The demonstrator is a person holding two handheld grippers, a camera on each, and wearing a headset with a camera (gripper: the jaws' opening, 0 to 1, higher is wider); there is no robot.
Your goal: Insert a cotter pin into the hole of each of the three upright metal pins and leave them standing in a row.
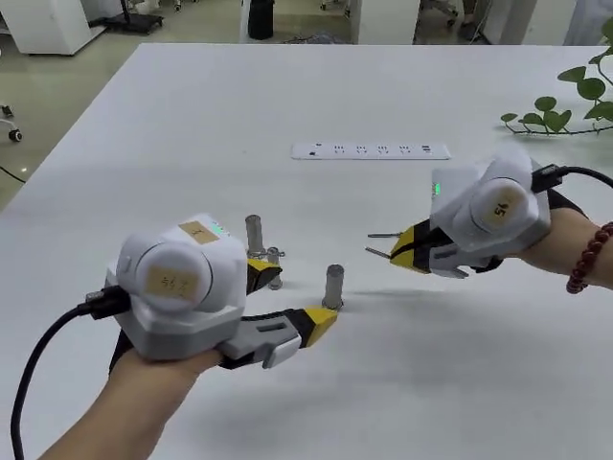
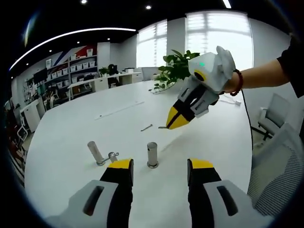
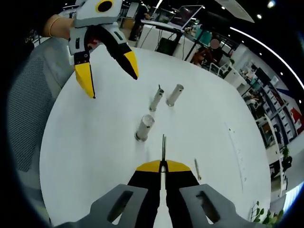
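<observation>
White tabletop (image 1: 383, 86) is spreading wide beneath an open office. Three metal pins are standing on it in a slanting row: the far pin (image 1: 254, 233), the shorter middle pin (image 1: 274, 268) with what looks like a small loop at its top, and the near pin (image 1: 334, 286) to the right. Reaching in from the near left, the left gripper (image 1: 292, 299) is gaping wide and gripping nothing, with one tip beside the middle pin and the other beside the near pin. Hovering at the right, apart from the row, the right gripper (image 3: 163, 166) is pinching a cotter pin (image 3: 163, 145) that is pointing toward the near pin. A loose cotter pin (image 2: 146, 127) is lying on the table beyond. A power strip (image 1: 369, 150) is lying farther back, and a trailing plant (image 1: 575, 101) is sitting at the far right.
</observation>
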